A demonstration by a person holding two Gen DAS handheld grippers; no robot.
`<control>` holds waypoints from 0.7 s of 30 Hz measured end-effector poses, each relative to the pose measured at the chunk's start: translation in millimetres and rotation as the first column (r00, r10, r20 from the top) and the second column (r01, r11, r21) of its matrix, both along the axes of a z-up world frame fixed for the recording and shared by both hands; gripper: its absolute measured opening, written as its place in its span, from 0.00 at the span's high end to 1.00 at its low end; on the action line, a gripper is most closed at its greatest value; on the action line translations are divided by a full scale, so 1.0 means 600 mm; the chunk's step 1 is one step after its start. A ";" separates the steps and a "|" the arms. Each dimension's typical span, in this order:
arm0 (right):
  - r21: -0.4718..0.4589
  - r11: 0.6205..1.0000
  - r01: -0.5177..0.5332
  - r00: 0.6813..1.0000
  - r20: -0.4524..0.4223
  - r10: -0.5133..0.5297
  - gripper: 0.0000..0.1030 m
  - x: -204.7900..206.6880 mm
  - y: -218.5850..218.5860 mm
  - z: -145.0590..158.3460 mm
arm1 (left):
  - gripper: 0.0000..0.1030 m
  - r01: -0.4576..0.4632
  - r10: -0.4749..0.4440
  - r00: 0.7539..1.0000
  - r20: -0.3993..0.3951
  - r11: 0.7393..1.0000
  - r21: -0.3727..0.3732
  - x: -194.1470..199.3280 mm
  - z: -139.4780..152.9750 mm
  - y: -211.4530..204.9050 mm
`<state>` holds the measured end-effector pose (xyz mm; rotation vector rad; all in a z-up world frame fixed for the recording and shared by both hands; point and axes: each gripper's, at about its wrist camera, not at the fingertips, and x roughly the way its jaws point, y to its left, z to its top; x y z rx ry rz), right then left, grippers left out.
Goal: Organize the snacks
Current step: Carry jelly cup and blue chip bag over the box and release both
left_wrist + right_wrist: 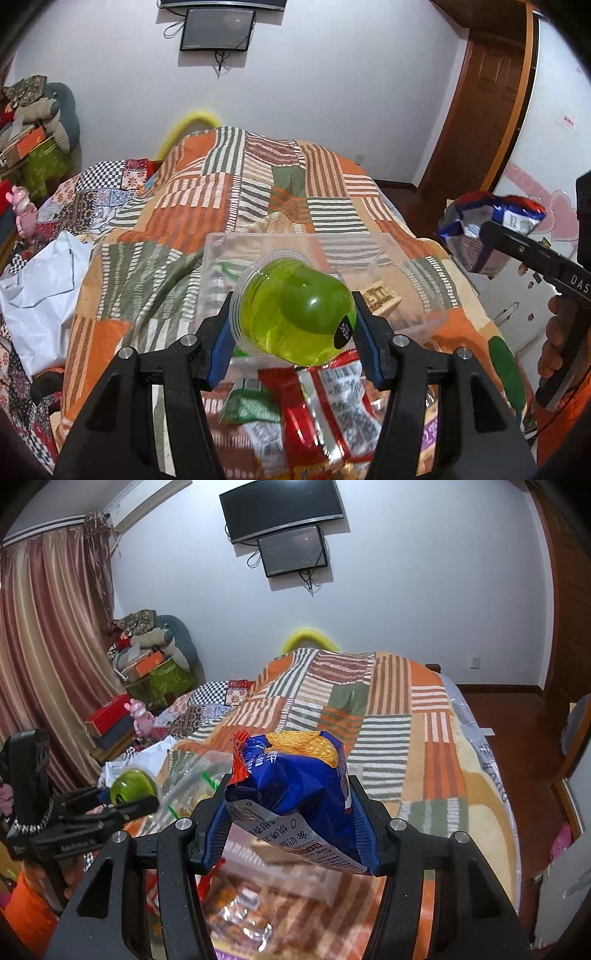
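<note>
Green jelly cup (291, 314), centre frame above the clear plastic bin (424, 291), is clamped across its slick, rigid sides by the left gripper (293, 341) (likely slip-prone); light, crushable blue snack bag (291, 794) is pinched mid-body by the right gripper (286, 823).

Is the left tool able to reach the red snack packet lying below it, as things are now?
Probably not yet. The left tool is shut on the green jelly cup, so its fingers are occupied. The red snack packet lies uncovered just beneath, but the cup must be put down first.
</note>
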<state>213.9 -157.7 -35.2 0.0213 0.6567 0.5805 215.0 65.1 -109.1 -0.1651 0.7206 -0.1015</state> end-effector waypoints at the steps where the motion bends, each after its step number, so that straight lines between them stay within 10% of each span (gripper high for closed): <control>1: -0.001 1.000 -0.003 1.000 -0.001 0.003 0.48 0.005 0.003 -0.002 | 0.45 0.003 -0.003 1.000 -0.002 1.000 0.000 0.003 -0.001 -0.003; 17: -0.108 0.993 -0.055 0.996 -0.077 0.047 0.48 0.090 0.075 -0.069 | 0.45 0.023 -0.023 0.994 -0.109 1.000 -0.003 0.097 -0.061 -0.022; 21: -0.137 0.988 -0.069 0.993 -0.103 0.055 0.48 0.105 0.083 -0.084 | 0.65 0.028 -0.029 0.992 -0.121 1.000 -0.014 0.112 -0.067 -0.020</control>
